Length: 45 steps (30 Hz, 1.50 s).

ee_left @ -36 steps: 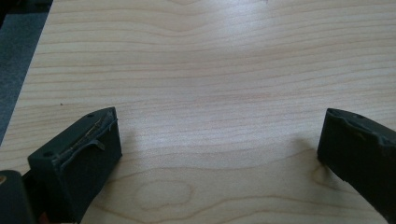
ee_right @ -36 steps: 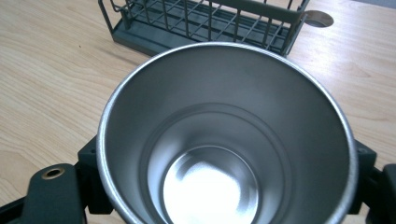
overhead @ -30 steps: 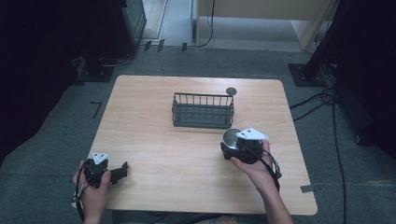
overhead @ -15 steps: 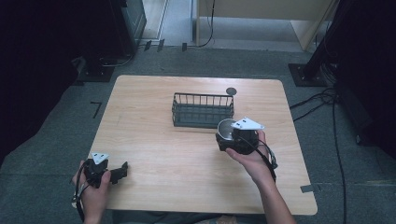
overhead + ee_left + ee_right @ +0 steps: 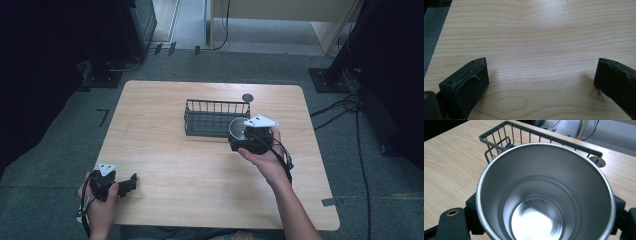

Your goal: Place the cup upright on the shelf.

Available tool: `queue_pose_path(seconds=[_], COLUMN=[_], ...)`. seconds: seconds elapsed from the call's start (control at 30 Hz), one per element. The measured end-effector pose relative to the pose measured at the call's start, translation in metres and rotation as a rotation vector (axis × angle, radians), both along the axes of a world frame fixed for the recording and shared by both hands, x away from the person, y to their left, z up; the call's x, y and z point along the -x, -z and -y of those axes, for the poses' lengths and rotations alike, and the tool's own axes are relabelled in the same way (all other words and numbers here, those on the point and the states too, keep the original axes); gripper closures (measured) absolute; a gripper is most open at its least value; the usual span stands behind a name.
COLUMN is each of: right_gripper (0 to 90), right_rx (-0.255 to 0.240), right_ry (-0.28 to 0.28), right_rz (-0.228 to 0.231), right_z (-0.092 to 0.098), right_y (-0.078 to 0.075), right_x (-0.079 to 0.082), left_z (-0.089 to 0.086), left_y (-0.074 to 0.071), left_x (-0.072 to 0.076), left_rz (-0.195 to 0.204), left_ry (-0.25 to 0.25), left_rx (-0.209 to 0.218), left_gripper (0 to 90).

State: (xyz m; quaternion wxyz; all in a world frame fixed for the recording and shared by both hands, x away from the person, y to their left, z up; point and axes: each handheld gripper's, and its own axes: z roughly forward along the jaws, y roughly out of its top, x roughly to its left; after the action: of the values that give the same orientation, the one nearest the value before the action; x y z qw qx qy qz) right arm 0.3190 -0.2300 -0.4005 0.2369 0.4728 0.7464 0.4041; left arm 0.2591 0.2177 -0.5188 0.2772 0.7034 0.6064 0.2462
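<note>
Right gripper [image 5: 240, 136] clamps a steel cup [image 5: 544, 192], jaws closed against its sides, mouth of the cup facing the gripper's camera. Cup is held above the table [image 5: 165, 150], just in front of the near right corner of the dark wire basket [image 5: 216, 118]. Small round disc [image 5: 247, 98] lies beyond the basket. Left gripper [image 5: 131, 182] rests near the table's near left corner, jaws wide apart, nothing between them but bare wood.
</note>
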Motion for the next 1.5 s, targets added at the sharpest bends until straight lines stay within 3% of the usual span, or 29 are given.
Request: queue_pose_path(seconds=[0.77,1.03,1.5], right_gripper=[18.3,18.3,18.3], right_rx=[0.016,0.021,0.004], right_ry=[0.019,0.036,0.097], right_rz=[0.037,0.053,0.042], right_z=[-0.009,-0.015,-0.026], right_y=[-0.031,-0.031,-0.021], right_x=[-0.043,-0.06,-0.092], left_z=[0.0,0.0,0.0], left_y=[0.0,0.0,0.0], left_x=[0.0,0.0,0.0], left_rz=[-0.002,-0.002,-0.002], left_ry=[0.0,0.0,0.0], left_rx=[-0.001,0.0,0.0], left_gripper=[0.0,0.0,0.0])
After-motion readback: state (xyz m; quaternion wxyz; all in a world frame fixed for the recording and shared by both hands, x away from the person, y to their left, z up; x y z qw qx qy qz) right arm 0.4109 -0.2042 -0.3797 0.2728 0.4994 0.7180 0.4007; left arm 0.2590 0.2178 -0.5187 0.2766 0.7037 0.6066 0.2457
